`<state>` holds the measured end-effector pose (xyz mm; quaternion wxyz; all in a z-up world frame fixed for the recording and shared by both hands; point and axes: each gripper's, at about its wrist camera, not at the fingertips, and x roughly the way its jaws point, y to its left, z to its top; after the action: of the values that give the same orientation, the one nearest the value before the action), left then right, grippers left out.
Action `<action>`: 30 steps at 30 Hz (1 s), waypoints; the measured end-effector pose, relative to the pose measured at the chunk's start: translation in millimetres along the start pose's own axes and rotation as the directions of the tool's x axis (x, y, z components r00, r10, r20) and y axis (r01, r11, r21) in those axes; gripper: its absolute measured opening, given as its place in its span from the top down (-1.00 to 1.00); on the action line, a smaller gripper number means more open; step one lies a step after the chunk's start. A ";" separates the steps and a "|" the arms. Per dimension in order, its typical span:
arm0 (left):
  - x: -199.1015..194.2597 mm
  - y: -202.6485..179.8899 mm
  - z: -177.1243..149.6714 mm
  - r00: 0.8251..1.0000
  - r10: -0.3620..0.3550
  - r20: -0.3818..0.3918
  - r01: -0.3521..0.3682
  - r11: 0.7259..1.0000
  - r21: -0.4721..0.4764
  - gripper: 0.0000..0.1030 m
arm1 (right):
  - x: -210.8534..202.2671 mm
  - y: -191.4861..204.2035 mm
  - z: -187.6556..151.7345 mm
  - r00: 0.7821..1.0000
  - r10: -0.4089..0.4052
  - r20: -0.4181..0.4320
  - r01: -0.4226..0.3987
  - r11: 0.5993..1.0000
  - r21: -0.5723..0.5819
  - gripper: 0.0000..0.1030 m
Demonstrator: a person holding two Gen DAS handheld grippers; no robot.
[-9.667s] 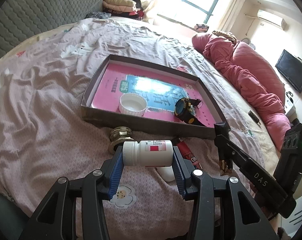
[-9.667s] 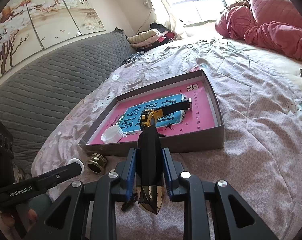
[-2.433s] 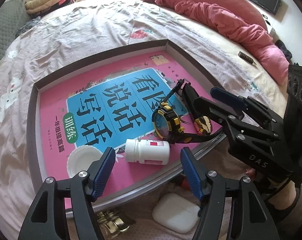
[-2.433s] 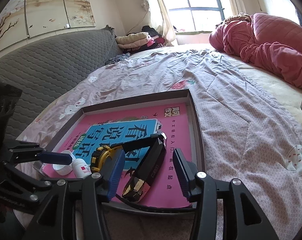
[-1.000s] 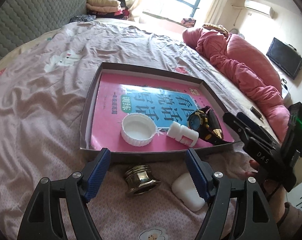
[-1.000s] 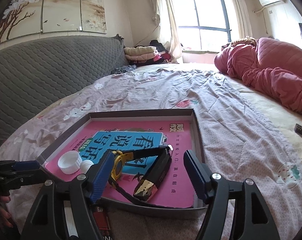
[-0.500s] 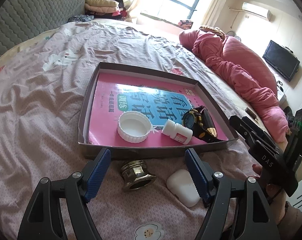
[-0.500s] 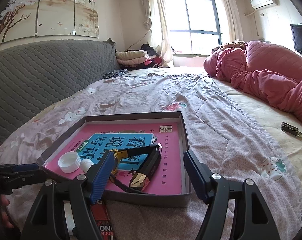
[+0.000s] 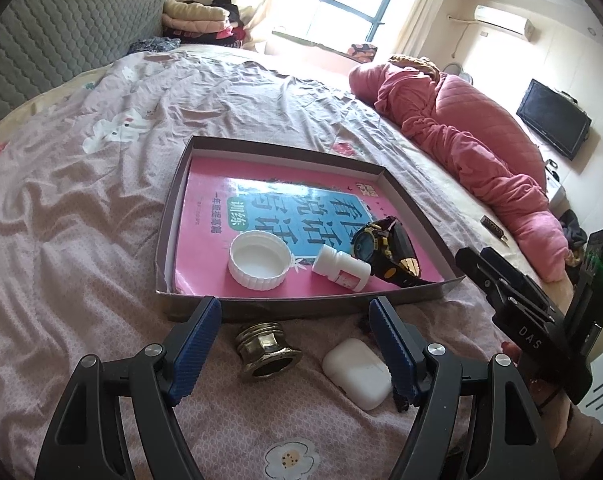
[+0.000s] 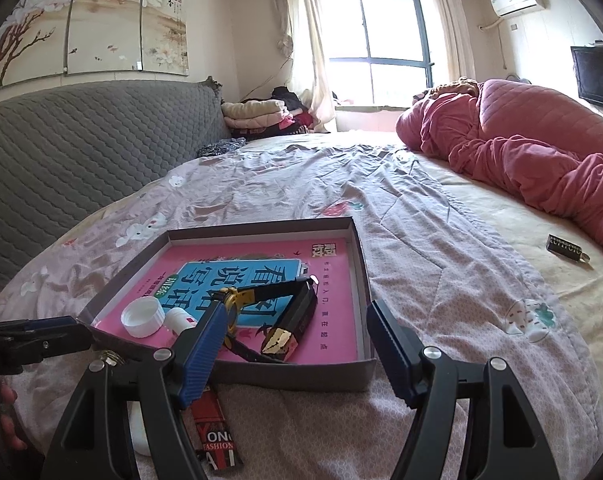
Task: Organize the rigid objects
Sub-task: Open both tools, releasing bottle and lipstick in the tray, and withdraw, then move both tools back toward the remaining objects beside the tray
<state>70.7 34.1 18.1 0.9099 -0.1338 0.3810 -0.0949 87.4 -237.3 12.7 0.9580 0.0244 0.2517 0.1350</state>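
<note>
Both grippers are hanging wide open and empty near the shallow cardboard tray (image 9: 169, 240), which already holds the white bottle (image 9: 343, 270), white cap (image 9: 259, 260) and black watch (image 9: 385, 246). The left gripper (image 9: 295, 344) is framing the brass threaded fitting (image 9: 267, 350) and white earbud case (image 9: 357, 374) on the sheet just beside the tray's near wall; picking one likely comes next, calling for a descent. The right gripper (image 10: 293, 346) is hovering over the tray's near edge.

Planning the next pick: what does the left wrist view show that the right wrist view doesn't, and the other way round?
Left wrist only: the whole brass fitting and the white case, both on the bedsheet in front of the tray, between the open left gripper.

Right wrist only: a red and black packet on the sheet under the open right gripper.

Both: the tray holding the cap, bottle and watch.
</note>
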 end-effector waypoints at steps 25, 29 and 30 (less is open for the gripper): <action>-21.0 -17.7 -28.1 0.999 0.004 -0.032 -0.003 0.999 0.042 -0.50 | -28.8 25.3 -16.9 0.996 0.057 -0.066 -0.059 0.998 -0.028 -0.38; -23.2 -19.3 -30.4 0.999 0.011 -0.033 -0.009 0.999 0.050 -0.50 | -32.3 34.3 -22.2 0.993 0.072 -0.092 -0.077 0.996 -0.048 -0.38; -24.1 -19.7 -31.4 0.999 0.012 -0.034 -0.010 0.999 0.051 -0.50 | -32.7 36.0 -23.3 0.992 0.075 -0.097 -0.080 0.995 -0.052 -0.38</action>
<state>30.0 16.8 19.3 0.9068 -0.1068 0.3947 -0.1021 39.9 -212.0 12.0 0.9393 0.0011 0.2918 0.1803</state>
